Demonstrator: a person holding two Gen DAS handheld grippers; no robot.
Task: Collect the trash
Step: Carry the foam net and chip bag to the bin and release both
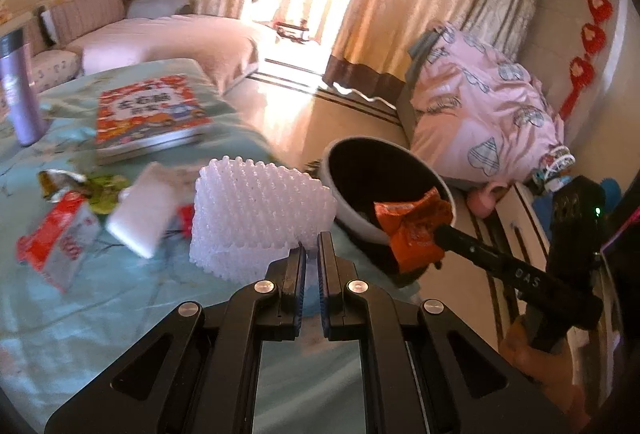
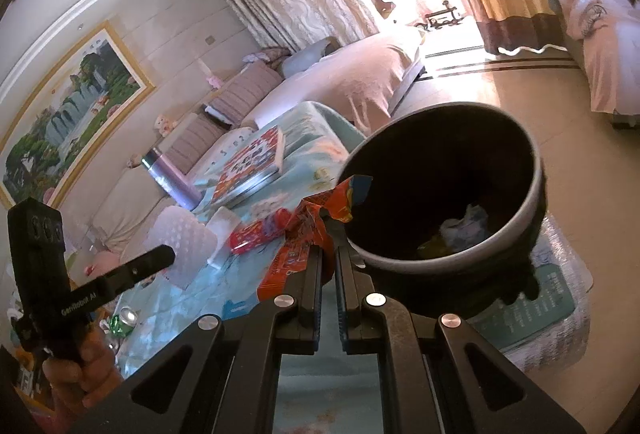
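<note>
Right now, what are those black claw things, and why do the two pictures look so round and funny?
Those claws are grabbers, and a person holds one in each hand. Each has a tiny round-eyed camera looking along its fingers, so the room looks bent. One picture comes from the left grabber, which holds nothing, fingers nearly together. The other comes from the right grabber, which pinches an orange wrapper at the rim of a dark bin. On the blue tablecloth lie a white foam net, a red packet, a white block, a book and a purple bottle.
</note>
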